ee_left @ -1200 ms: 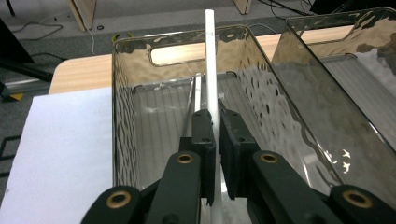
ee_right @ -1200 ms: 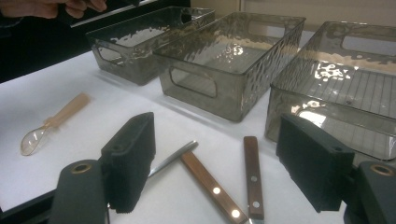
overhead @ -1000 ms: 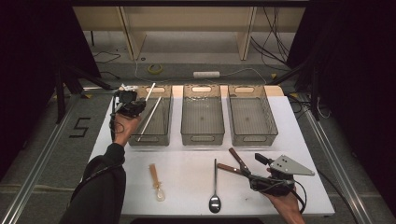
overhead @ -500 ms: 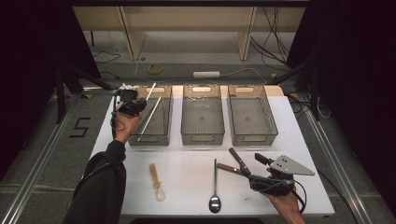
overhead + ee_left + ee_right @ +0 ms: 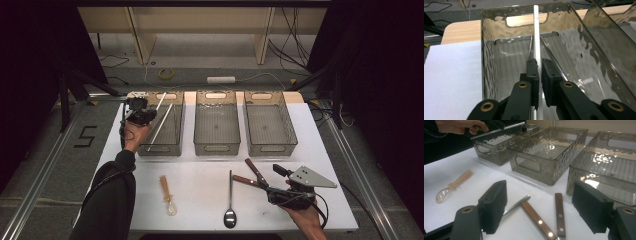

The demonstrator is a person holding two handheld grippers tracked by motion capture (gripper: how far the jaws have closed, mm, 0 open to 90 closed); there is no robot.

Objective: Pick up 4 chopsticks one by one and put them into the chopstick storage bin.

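Note:
My left gripper is shut on a long, thin pale stick and holds it over the left clear bin; the stick points toward the bin's far end. A second thin stick lies slanted inside that bin. My right gripper rests low at the table's front right, open with nothing between its pads. Just ahead of it lie two wooden-handled knives. The left hand and its stick can be seen at the top left of the right gripper view.
Three clear bins stand in a row at the back: left, middle and right. A metal spoon and a small spoon with a tan handle lie on the white table near the front.

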